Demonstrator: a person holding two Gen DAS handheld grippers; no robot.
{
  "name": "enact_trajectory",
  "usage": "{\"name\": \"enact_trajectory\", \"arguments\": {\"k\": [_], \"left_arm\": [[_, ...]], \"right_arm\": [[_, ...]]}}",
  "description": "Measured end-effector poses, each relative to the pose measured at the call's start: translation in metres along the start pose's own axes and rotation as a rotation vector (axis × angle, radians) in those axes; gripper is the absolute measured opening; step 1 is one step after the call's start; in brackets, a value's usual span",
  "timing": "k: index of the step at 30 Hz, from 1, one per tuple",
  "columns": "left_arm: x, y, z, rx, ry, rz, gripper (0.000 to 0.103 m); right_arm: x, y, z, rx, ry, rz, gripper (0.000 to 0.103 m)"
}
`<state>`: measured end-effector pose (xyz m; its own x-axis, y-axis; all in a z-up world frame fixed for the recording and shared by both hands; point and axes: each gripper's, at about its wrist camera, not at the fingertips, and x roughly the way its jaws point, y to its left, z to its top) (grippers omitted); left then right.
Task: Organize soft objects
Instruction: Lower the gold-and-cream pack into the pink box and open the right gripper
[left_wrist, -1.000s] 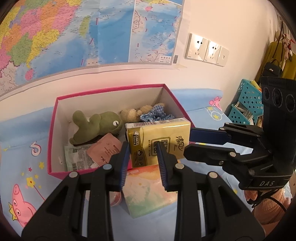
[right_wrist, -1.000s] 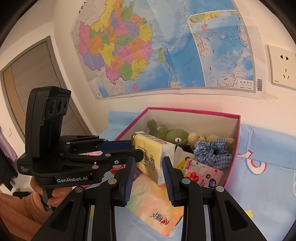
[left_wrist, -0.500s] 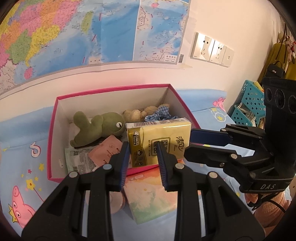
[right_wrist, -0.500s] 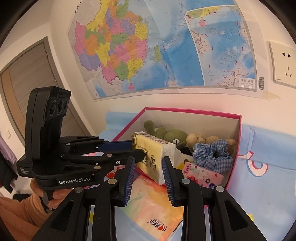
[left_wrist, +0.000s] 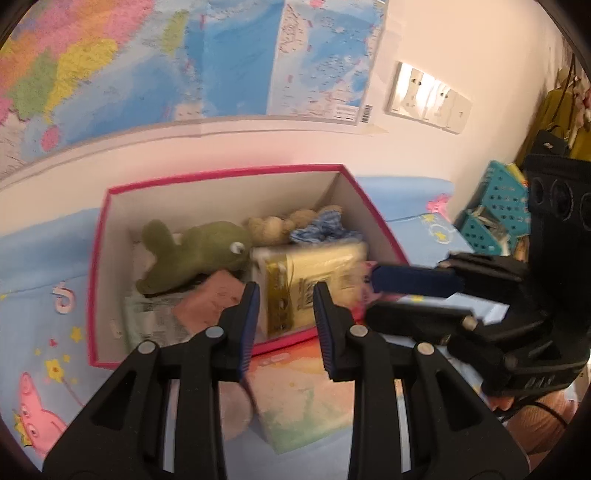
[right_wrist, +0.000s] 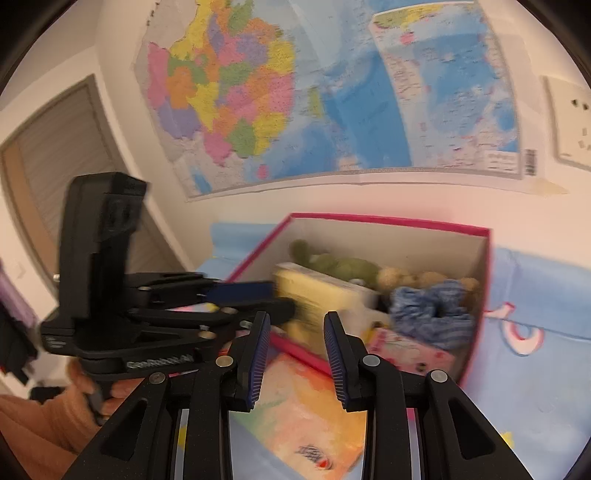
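Observation:
The yellow tissue pack (left_wrist: 314, 284) (right_wrist: 317, 299) is blurred and sits tilted just inside the near wall of the pink-rimmed box (left_wrist: 221, 173). My left gripper (left_wrist: 286, 295) points at its front face, shut to a narrow gap with nothing between the pads. From the right, my right gripper (right_wrist: 295, 319) has its tips (left_wrist: 369, 295) at the pack's right end, jaws slightly apart and empty. Further back in the box lie a green plush (left_wrist: 195, 254), a small bear (left_wrist: 273, 229) and a blue scrunchie (right_wrist: 432, 314).
An orange and green soft pack (left_wrist: 306, 398) lies on the blue cartoon sheet (left_wrist: 44, 258) right in front of the box. Teal baskets (left_wrist: 495, 214) stand at the far right. A person's hand (right_wrist: 85, 376) grips the left gripper's handle. A map covers the wall behind.
The tissue pack hung at the grippers' tips above the box's near rim. It has dropped behind that rim and is blurred. Both grippers stay about where they were.

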<state>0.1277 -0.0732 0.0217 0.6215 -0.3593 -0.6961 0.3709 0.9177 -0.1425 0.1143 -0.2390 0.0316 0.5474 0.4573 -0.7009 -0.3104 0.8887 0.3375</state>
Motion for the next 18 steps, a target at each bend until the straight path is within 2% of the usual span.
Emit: {"name": "enact_trajectory", "arguments": {"k": [3, 5, 7, 18], "left_arm": [[0.002, -0.004, 0.001, 0.017, -0.004, 0.036, 0.021], [0.003, 0.001, 0.002, 0.001, 0.004, 0.01, 0.021], [0.004, 0.002, 0.001, -0.001, 0.005, 0.017, 0.021], [0.001, 0.009, -0.007, 0.001, 0.005, 0.024, 0.026]], "right_arm": [[0.005, 0.008, 0.001, -0.034, 0.005, -0.033, 0.029], [0.006, 0.006, 0.002, -0.026, 0.007, -0.027, 0.029], [0.008, 0.001, 0.001, -0.007, 0.014, -0.015, 0.029], [-0.004, -0.026, -0.021, 0.069, 0.03, -0.063, 0.03]]}}
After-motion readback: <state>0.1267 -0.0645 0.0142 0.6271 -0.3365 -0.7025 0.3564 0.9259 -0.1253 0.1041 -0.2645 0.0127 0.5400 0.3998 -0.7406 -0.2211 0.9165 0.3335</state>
